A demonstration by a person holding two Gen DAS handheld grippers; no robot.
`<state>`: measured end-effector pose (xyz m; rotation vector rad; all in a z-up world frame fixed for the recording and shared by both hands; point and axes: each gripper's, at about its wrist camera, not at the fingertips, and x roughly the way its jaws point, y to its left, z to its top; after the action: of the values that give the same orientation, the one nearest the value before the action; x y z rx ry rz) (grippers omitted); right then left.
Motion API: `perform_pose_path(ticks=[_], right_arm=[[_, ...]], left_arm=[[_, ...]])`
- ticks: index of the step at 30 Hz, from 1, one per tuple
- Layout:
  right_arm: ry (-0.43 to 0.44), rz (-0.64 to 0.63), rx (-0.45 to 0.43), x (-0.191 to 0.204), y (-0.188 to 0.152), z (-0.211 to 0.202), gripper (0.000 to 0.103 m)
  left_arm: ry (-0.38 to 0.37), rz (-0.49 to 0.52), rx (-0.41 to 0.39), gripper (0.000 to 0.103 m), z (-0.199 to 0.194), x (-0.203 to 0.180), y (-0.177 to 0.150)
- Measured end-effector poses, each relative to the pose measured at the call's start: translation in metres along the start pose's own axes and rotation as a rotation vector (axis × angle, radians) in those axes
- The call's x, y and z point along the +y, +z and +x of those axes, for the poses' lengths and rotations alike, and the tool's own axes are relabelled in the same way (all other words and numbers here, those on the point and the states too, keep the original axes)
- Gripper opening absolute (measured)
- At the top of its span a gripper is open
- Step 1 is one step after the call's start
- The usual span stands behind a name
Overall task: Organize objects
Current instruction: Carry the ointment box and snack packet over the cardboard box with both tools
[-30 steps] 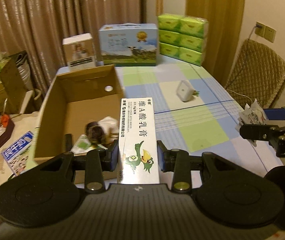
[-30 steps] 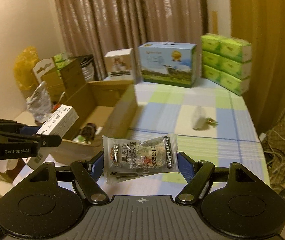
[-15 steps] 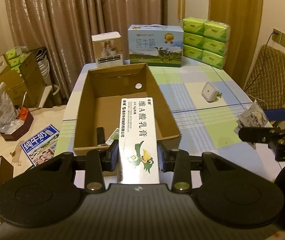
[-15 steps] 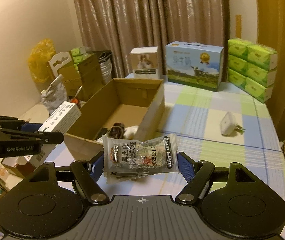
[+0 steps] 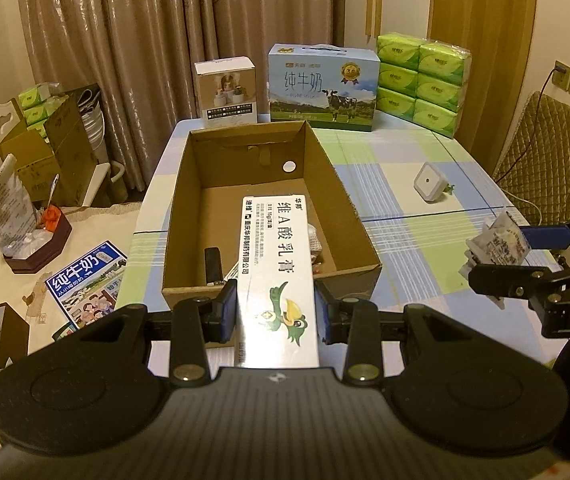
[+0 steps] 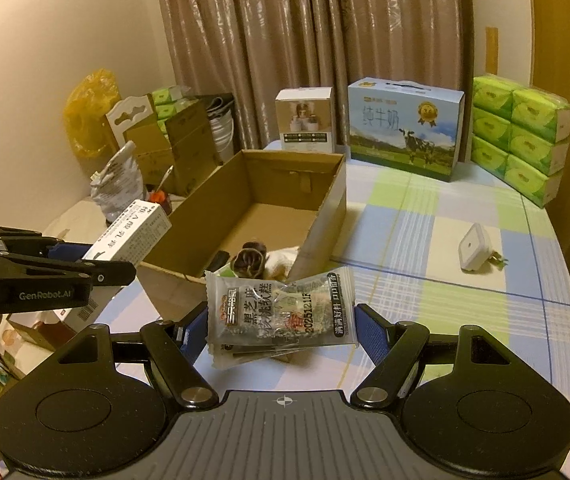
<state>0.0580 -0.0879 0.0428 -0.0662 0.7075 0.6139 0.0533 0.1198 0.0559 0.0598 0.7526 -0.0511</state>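
cardboard box (image 5: 327,184) open on top; its far half lies bare.

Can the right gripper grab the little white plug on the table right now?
Probably not yet. The path to the white plug looks open, but the right gripper is already shut on a snack packet, so it would have to drop that first.
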Motion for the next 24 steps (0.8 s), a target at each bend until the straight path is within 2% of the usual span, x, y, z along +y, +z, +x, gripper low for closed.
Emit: perform_pose_path(ticks=[24], right_arm=[[0.018,-0.048,0.030,0.022,0.012,0.035,0.073]], left_arm=[[0.001,-0.001,0.027,0.033,0.022,0.021,0.004]])
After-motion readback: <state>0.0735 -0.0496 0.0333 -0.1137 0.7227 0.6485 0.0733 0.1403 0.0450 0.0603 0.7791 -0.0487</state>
